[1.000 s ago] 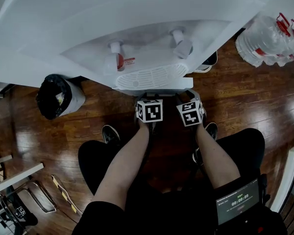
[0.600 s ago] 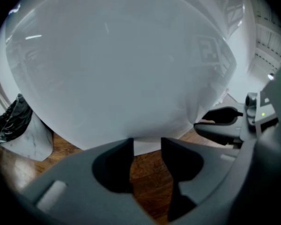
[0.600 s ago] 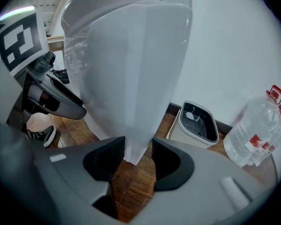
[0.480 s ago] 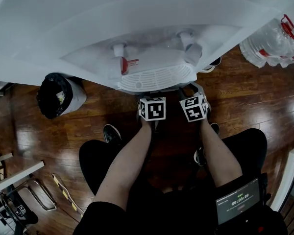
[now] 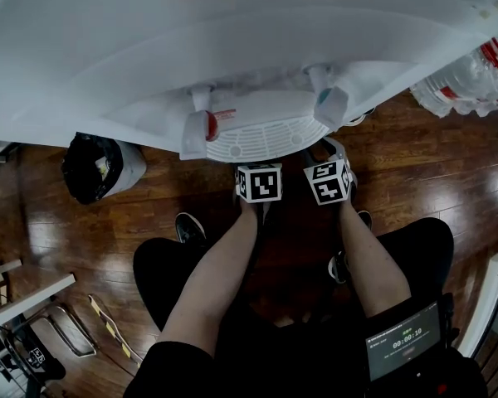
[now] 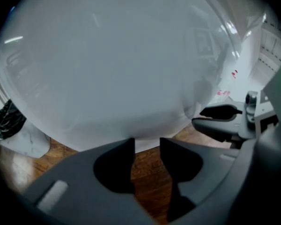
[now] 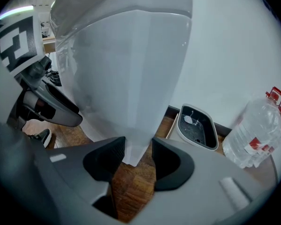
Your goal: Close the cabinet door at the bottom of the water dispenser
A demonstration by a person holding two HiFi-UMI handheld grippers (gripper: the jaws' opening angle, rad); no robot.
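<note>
Both grippers are hanging low at the foot of the water dispenser (image 5: 232, 48), side by side under its drip tray (image 5: 261, 135), which is jutting out over them at the centre of the head view and hiding the front below it.

Around them, a bin lined with a black bag (image 5: 100, 166) is standing at the left. Clear water bottles with red caps (image 5: 473, 77) are lying at the upper right. A white tub with a dark inside (image 7: 196, 125) is sitting against the wall just right of the dispenser. The person's shoes (image 5: 187, 226) are resting on the wooden floor (image 5: 415, 172) below.

The left gripper (image 6: 146, 144) is keeping its jaws fairly wide, though they have just been closing a little. Only floor is showing between them. The cabinet front (image 6: 122, 69) is filling the frame just beyond the tips, and I cannot make out the door's edge on it.

The right gripper (image 7: 138, 146) is holding its jaws wide apart. The lower corner of the cabinet is showing between the tips, and I cannot tell whether the pads are touching it.
</note>
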